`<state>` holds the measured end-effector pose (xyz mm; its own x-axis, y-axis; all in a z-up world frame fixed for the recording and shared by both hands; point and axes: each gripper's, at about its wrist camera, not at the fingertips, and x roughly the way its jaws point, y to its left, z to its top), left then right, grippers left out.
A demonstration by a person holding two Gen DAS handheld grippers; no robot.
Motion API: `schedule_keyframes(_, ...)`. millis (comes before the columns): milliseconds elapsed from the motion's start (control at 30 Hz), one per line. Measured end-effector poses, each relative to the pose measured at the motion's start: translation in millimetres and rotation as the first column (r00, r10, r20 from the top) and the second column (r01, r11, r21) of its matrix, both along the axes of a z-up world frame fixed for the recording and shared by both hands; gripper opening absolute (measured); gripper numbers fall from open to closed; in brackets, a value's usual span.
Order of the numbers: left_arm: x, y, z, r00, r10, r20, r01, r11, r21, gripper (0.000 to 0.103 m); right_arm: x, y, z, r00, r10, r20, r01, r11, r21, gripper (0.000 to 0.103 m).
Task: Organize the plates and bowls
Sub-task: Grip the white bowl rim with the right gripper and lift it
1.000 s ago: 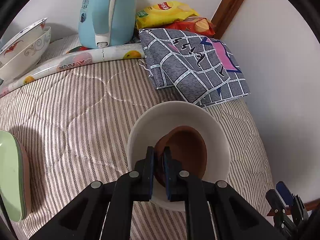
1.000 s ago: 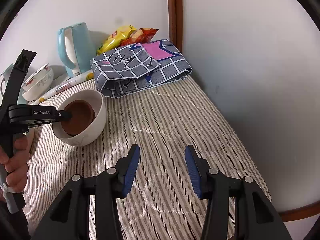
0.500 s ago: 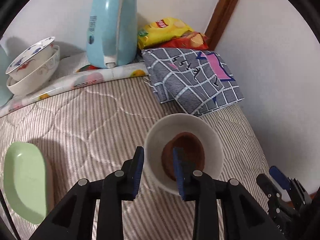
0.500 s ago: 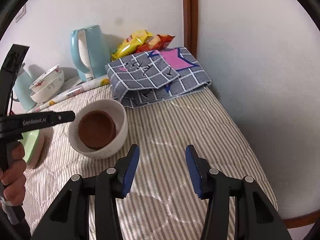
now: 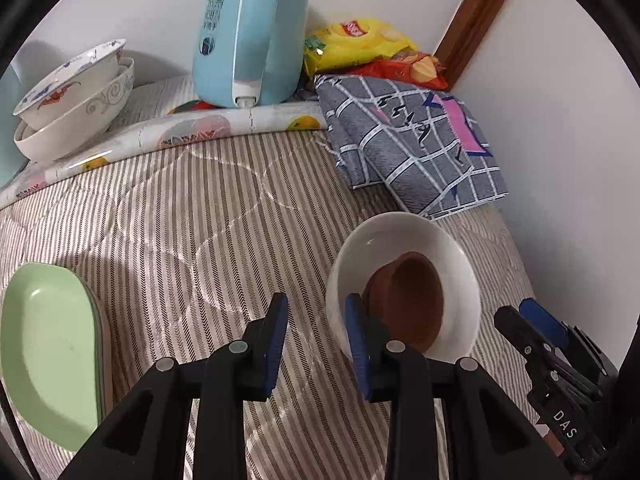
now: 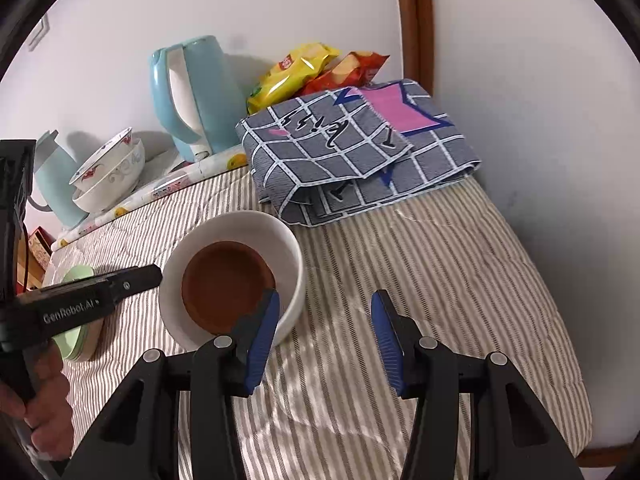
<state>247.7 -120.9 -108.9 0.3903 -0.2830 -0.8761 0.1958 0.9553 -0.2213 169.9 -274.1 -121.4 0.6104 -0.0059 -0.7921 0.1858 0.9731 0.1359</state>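
Note:
A white bowl (image 5: 416,236) with a small brown bowl (image 5: 416,300) inside it sits on the striped bedcover; both show in the right wrist view, the white bowl (image 6: 280,240) and the brown bowl (image 6: 226,284). My left gripper (image 5: 316,334) is open and empty, just left of the white bowl. My right gripper (image 6: 324,332) is open and empty, its left finger by the bowl's near rim. A green plate (image 5: 44,344) lies at the left. Two patterned bowls (image 5: 76,100) are stacked at the back left.
A light blue kettle (image 5: 248,32) stands at the back on a fruit-print mat (image 5: 192,132). A folded grey checked cloth (image 5: 412,144) and snack bags (image 5: 360,44) lie in the back corner by the wall. The bed edge runs along the right.
My left gripper opened, let go of the brown bowl inside the white bowl and drew back to the left. My right gripper moved closer to the white bowl.

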Motion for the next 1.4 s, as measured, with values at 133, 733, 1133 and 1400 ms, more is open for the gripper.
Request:
schedule_keyframes(133, 5, -6, -11, 1.000, -0.019, -0.021, 0.019, 1.000, 0.009, 0.028, 14, 5, -9, 0.999, 0.007, -0.034, -0.007, 1.000, -0.010, 0.048)
schedule_keyframes(733, 17, -21, -33, 0.997, -0.050, -0.057, 0.054, 0.997, 0.054, 0.028, 48, 11, -39, 0.987, -0.004, -0.162, -0.010, 0.996, -0.085, 0.045)
schedule_keyframes(1133, 18, -26, -37, 0.998, -0.051, -0.041, 0.054, 0.996, 0.073, 0.028, 49, 4, -44, 0.986, -0.005, -0.169, -0.005, 0.999, -0.054, 0.057)
schedule_keyframes(1400, 17, -26, -37, 0.998, -0.053, -0.030, 0.055, 0.996, 0.070, 0.026, 47, 6, -44, 0.991, -0.005, -0.136, 0.000, 0.999, -0.037, 0.056)
